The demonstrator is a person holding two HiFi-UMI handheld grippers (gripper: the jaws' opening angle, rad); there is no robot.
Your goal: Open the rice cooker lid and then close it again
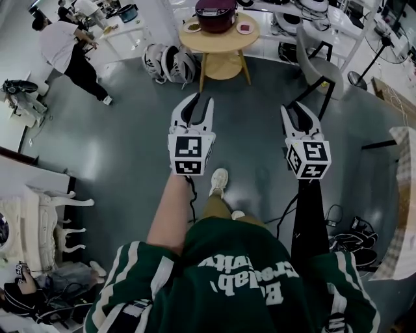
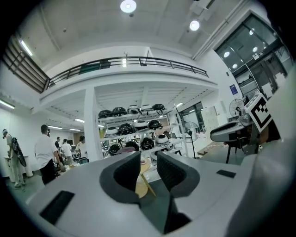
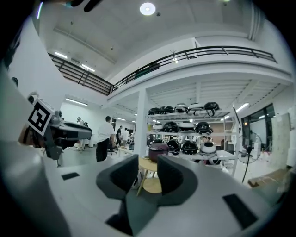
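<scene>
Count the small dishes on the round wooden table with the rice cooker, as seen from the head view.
2. One dish sits left of the rice cooker; the other dish sits right of it, both on the round table. The cooker may hide more behind it.

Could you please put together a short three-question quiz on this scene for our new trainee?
1. True or false: the rice cooker on the round wooden table has its lid open.
2. Multiple choice: what is between the jaws of the left gripper? A. the lid handle B. a dish C. nothing
3. Short answer: does the right gripper touch the rice cooker?
Key: 1. false, the lid is down. 2. C. 3. No. Both grippers are held out level, well short of the table, with their jaws apart.
</scene>
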